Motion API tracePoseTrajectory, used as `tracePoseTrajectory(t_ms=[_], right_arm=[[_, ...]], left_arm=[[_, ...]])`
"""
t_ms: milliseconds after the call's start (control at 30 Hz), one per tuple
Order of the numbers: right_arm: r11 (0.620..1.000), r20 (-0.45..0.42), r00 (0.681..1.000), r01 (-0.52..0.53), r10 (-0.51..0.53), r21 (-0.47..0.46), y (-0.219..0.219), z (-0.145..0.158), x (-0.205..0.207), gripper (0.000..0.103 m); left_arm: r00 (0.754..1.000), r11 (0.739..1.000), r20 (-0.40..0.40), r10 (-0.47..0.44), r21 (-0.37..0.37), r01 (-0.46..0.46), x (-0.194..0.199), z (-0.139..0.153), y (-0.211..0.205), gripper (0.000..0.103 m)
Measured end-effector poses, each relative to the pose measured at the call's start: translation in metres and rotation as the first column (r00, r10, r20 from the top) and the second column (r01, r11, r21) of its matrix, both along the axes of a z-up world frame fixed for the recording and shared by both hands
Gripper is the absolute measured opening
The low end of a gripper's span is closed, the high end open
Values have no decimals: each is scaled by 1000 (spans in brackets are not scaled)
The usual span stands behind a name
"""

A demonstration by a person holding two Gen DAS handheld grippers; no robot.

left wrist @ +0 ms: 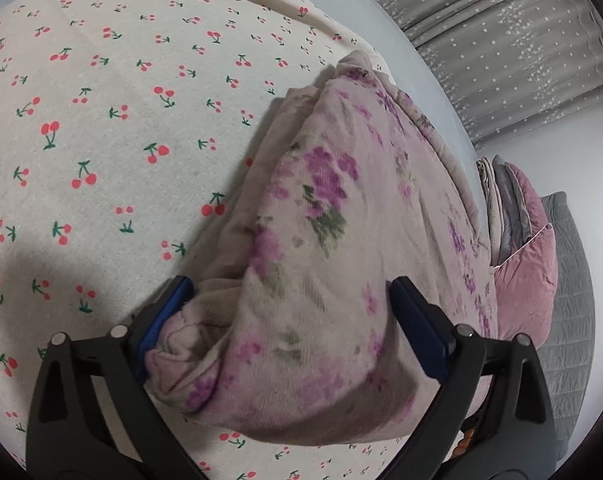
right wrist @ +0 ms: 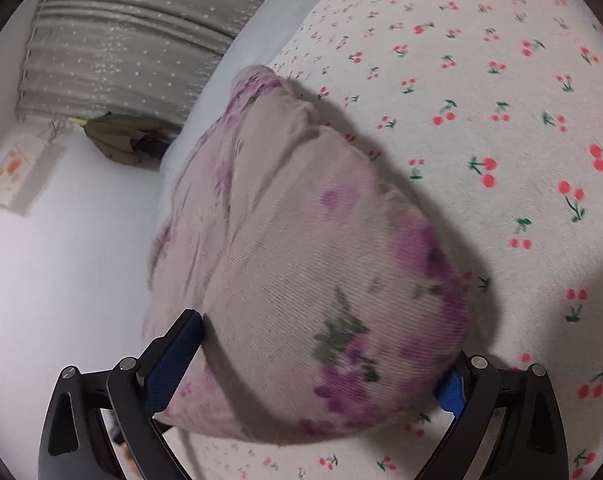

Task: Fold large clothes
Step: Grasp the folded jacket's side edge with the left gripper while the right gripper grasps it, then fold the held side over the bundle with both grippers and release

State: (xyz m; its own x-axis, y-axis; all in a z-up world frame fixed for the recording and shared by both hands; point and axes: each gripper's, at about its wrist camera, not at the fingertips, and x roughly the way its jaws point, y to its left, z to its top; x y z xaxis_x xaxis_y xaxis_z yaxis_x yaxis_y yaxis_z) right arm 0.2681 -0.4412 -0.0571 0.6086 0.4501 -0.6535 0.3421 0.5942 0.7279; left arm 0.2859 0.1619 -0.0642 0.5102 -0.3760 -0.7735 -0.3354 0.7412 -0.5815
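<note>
A thick pale garment with purple flowers (left wrist: 325,264) lies folded into a bulky bundle on the cherry-print sheet (left wrist: 101,120). My left gripper (left wrist: 289,300) holds one end of the bundle, its blue-padded fingers (left wrist: 417,320) pressed against both sides of the thick fold. My right gripper (right wrist: 321,356) grips the other end of the same garment (right wrist: 301,240), its fingers (right wrist: 177,352) wide apart around the bulk. The bundle looks lifted slightly off the cherry sheet (right wrist: 501,100), casting a shadow.
A stack of folded items, pink and grey (left wrist: 521,248), sits beyond the bundle beside a grey quilted mat (left wrist: 569,320). Grey starred curtains (left wrist: 501,40) hang behind. A white floor (right wrist: 61,260), a dark green object (right wrist: 121,136) and a printed cloth (right wrist: 13,172) lie off the bed's edge.
</note>
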Motion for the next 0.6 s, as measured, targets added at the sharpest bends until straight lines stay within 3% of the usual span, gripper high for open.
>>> tracePoseTrajectory(t_ms=[100,133,167,200,267,300,400,467,600], right_arm=[[998,21,998,55,-55,-7,4,1,5,96],[998,30,998,52,-51,-22,7,1,8,91],[998,33,999,41,-39,-42,10,1,9,77],[997,37,999,28,-25,-74,14,4,11,71],[995,59,998,25,-19,-97,13,13,11,52],[995,77,997,31,-24,-93,13,22,11,46],[994,146,989,37,-22,-102,14,47,9,37],[982,174,985,21,12,-188,25,69,6,34],[960,229,972,10,56,-280,38,103,-21,32]], left_arm=[[1000,1000,-4,-2,31,2,2,-2,-4,97],[1000,998,-3,-3,63,3,3,-2,-6,91],[1000,995,1,-2,97,2,4,1,-9,81],[1000,993,4,-5,120,5,4,4,-11,76],[1000,985,23,-4,175,0,2,15,-17,58],[1000,983,29,-2,185,-4,1,19,-17,55],[999,982,45,10,190,-18,-2,26,-17,43],[998,980,63,14,197,-26,-7,34,-17,35],[998,983,66,16,184,-28,-18,46,-19,33]])
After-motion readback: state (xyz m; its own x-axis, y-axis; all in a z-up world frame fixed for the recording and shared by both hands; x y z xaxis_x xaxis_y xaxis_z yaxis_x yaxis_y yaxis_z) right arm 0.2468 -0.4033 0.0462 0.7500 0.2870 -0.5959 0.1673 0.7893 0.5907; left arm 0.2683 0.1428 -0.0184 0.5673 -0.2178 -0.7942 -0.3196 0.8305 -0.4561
